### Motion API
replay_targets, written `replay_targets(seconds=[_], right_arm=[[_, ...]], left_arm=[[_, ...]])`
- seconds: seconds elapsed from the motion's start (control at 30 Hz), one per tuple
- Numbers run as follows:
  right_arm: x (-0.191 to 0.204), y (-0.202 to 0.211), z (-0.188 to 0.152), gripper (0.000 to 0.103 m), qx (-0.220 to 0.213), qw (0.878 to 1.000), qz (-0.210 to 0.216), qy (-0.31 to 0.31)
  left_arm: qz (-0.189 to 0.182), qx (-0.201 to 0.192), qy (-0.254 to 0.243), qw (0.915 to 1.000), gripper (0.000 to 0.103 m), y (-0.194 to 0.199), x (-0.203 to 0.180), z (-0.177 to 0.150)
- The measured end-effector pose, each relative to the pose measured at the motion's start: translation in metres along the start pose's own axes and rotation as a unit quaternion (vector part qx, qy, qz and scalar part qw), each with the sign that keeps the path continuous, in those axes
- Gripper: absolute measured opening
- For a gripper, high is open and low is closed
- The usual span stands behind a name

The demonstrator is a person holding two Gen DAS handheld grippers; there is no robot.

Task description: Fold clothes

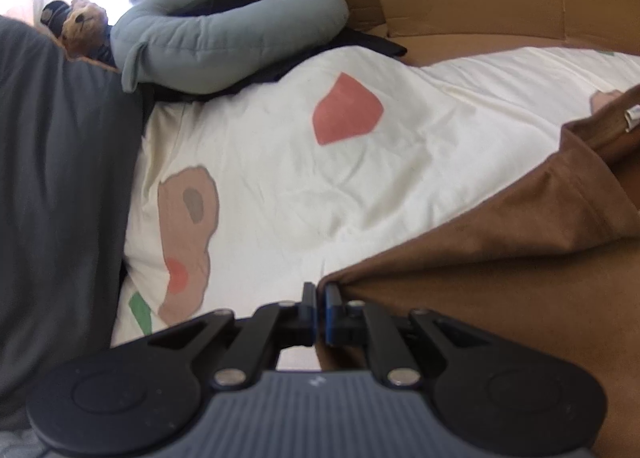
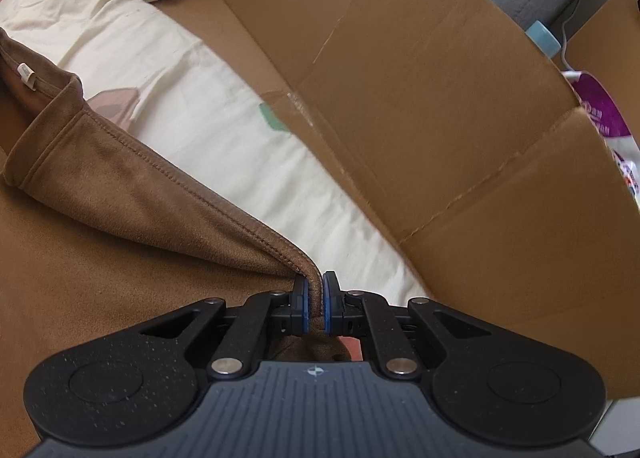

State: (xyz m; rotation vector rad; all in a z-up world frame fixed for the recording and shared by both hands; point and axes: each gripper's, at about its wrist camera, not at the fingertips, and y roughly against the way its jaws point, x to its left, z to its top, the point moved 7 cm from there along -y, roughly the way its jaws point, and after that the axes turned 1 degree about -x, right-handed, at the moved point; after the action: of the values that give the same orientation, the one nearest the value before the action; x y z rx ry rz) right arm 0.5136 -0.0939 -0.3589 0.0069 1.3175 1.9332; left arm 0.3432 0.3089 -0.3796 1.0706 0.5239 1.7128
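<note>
Brown shirt (image 2: 120,193) lies on a cream bedsheet (image 1: 280,177) printed with pink, tan and green patches, its neckband and white label (image 2: 27,73) toward ten o'clock in the right wrist view. Right gripper (image 2: 315,300) has its jaws pinched tight on a stitched edge of the shirt, the seam running from the pads up toward ten o'clock. Left gripper (image 1: 319,308) is likewise closed, its pads nipping the corner of the brown cloth, which spreads from there toward three o'clock in the left wrist view. Beyond the sheet at twelve o'clock in that view lies a grey-green pillow (image 1: 224,37) on dark clothing, with a teddy bear (image 1: 82,23) just beside it at ten o'clock. Grey cloth (image 1: 60,197) fills the nine o'clock side. Flattened cardboard (image 2: 420,97) borders the sheet from twelve to three o'clock in the right wrist view.
</note>
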Motion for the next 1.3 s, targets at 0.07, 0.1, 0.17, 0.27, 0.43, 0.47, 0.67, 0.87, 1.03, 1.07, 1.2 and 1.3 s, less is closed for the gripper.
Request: replay_targets(seconds=[0.07, 0.1, 0.17, 0.27, 0.43, 0.47, 0.67, 0.87, 1.03, 1.07, 1.2, 1.3], right_arm=[[-0.003, -0.006, 0.006, 0.005, 0.002, 1.0, -0.001, -0.01], [-0.004, -0.009, 0.008, 0.005, 0.003, 1.0, -0.002, -0.011], [-0.006, -0.015, 0.013, 0.005, 0.004, 1.0, -0.005, -0.012], [-0.008, -0.023, 0.018, 0.005, 0.004, 1.0, -0.008, -0.012], [-0.011, -0.032, 0.029, 0.005, 0.005, 1.0, -0.013, -0.016], [-0.012, -0.034, 0.031, 0.005, 0.005, 1.0, -0.014, -0.016], [-0.015, -0.051, 0.041, 0.005, 0.016, 1.0, -0.014, -0.018], [-0.007, -0.083, 0.033, 0.006, 0.035, 0.999, 0.009, -0.021], [-0.007, -0.083, 0.033, 0.009, 0.027, 0.998, 0.014, -0.048], [-0.006, -0.078, 0.034, 0.01, 0.022, 0.999, 0.017, -0.043], [-0.003, -0.053, 0.038, 0.027, -0.009, 0.999, 0.036, -0.026], [0.0, -0.037, 0.049, 0.028, -0.035, 0.997, 0.057, -0.024]], left_arm=[[0.004, -0.001, 0.001, 1.0, 0.004, -0.005, 0.001, 0.008], [0.005, -0.001, 0.003, 1.0, 0.004, -0.008, 0.001, 0.011], [0.008, -0.001, 0.005, 1.0, 0.004, -0.014, 0.003, 0.018], [0.014, -0.002, 0.004, 0.9999, 0.004, -0.023, 0.005, 0.027], [0.019, -0.001, 0.011, 0.9998, 0.004, -0.035, 0.01, 0.042], [0.02, -0.002, 0.009, 0.9998, 0.004, -0.037, 0.011, 0.045], [0.022, 0.005, 0.009, 0.9997, 0.004, -0.053, 0.009, 0.055], [0.032, 0.016, 0.009, 0.9993, 0.004, -0.067, 0.001, 0.055], [0.016, 0.009, 0.004, 0.9998, 0.012, -0.057, 0.003, 0.052], [0.005, 0.006, 0.013, 0.9999, 0.015, -0.053, 0.005, 0.052], [-0.031, -0.022, 0.034, 0.9987, 0.019, -0.034, 0.01, 0.059], [-0.044, -0.043, 0.029, 0.9977, 0.021, -0.025, 0.005, 0.071]])
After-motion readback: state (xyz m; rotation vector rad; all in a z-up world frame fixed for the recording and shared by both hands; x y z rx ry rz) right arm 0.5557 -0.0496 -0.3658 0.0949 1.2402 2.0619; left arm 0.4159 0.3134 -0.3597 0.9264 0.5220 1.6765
